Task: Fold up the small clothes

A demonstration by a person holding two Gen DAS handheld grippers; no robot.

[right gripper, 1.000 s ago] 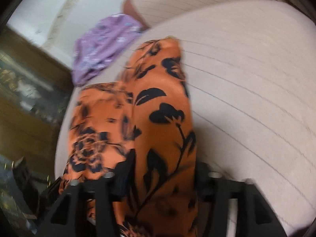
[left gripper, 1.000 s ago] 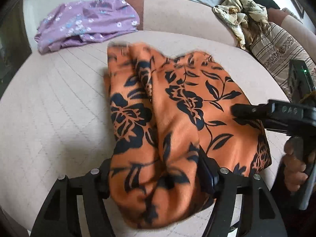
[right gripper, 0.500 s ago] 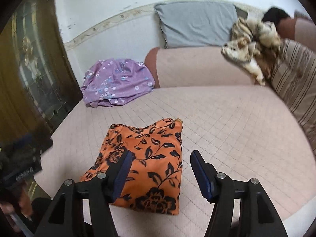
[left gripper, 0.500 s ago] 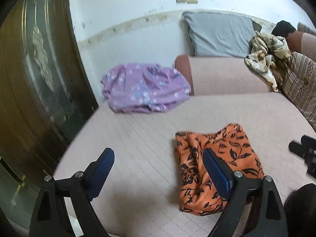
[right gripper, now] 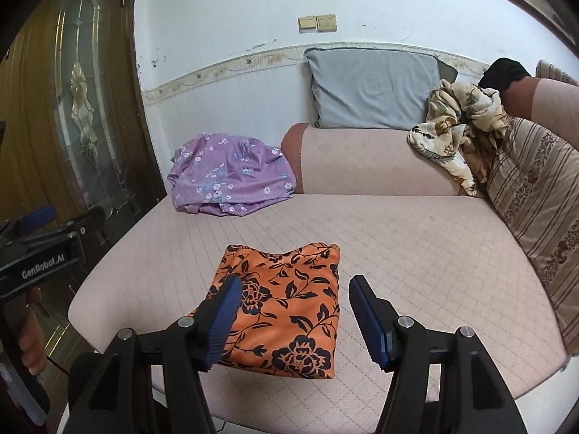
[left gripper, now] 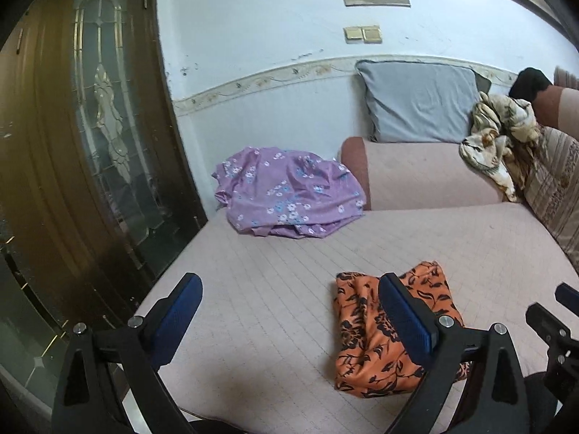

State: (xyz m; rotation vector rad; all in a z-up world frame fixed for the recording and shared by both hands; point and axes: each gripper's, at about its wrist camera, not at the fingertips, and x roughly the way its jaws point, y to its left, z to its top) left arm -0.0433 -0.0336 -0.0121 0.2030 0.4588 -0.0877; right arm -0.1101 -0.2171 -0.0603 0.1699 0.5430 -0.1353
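Observation:
An orange garment with black flowers lies folded on the pink quilted seat, near its front edge. My right gripper hovers above it, open, with nothing between its blue pads. My left gripper hangs above the seat to the left of the garment; its jaws are opening wide and hold nothing. In the left wrist view the right finger covers part of the cloth. Each gripper shows in the other's view: the left gripper body at the left edge, the right gripper body at the right edge.
A purple flowered garment lies crumpled at the seat's back left. A cream patterned cloth is heaped on the backrest beside a grey pillow. A striped cushion lines the right side. A brown glazed door stands to the left.
Both grippers have let go of the orange garment, risen and drawn back from it. The left jaws have spread wider. The garment now lies folded on the seat.

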